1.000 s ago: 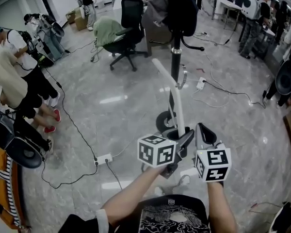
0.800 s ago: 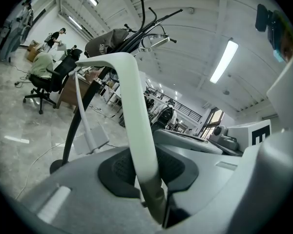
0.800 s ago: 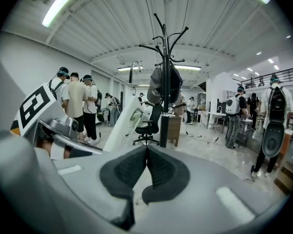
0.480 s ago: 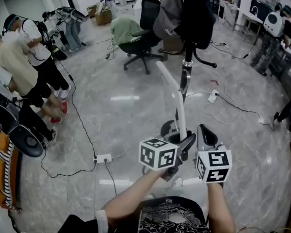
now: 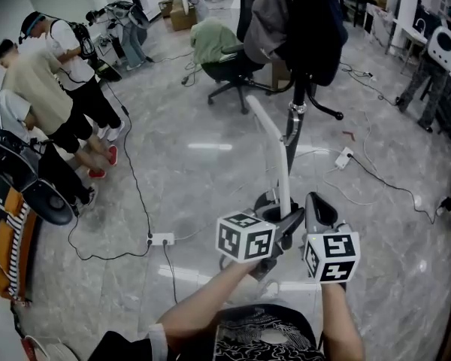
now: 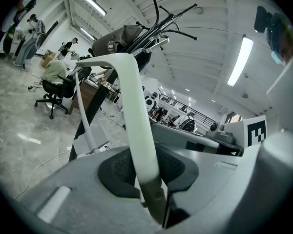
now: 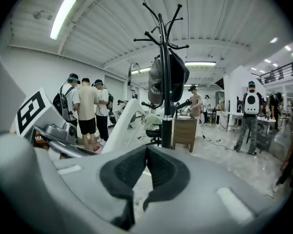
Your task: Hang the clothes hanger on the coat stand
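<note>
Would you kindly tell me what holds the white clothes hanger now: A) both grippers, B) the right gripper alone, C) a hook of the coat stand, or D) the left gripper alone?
D: the left gripper view shows the left gripper closed on the white clothes hanger, while the right gripper is shut with nothing between its jaws.

I see one white hanger, one coat stand, one office chair, and two grippers: the left gripper and the right gripper.
</note>
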The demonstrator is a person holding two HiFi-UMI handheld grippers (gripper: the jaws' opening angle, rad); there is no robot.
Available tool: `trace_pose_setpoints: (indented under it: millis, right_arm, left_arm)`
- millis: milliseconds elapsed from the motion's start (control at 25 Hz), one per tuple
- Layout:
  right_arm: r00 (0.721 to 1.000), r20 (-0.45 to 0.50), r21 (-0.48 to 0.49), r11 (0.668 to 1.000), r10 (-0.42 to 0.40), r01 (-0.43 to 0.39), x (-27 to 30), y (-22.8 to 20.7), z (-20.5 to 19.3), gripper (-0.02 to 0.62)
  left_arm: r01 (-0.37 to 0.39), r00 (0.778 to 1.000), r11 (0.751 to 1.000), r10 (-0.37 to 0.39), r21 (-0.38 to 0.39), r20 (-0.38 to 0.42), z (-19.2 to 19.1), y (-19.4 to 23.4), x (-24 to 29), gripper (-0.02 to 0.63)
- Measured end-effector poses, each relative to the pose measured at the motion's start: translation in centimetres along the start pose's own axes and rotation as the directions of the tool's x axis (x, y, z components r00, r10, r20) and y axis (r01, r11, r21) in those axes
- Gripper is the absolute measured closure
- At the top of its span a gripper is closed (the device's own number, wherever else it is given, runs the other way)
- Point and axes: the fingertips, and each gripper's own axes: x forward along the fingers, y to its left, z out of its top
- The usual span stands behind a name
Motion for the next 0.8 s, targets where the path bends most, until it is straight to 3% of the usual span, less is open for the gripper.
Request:
trace_pose_setpoints:
  millis: [520, 800]
  right_arm:
    - [0.992, 0.024, -0.035, 0.992, 0.122, -0.121, 2.2, -2.5, 0.8, 0.594]
    - [0.989, 0.027, -0.039, 0.989, 0.146, -0.145, 3.4, -3.1, 1.2, 0.594]
  left_arm:
    - [-0.027, 0.999, 0.999, 0.028, -0.040, 0.037, 1.4, 1.6, 3.8, 0.523]
    - [-0.034, 0.999, 0.999, 0.035, -0.037, 0.020, 1.7, 2.4, 4.9, 0.523]
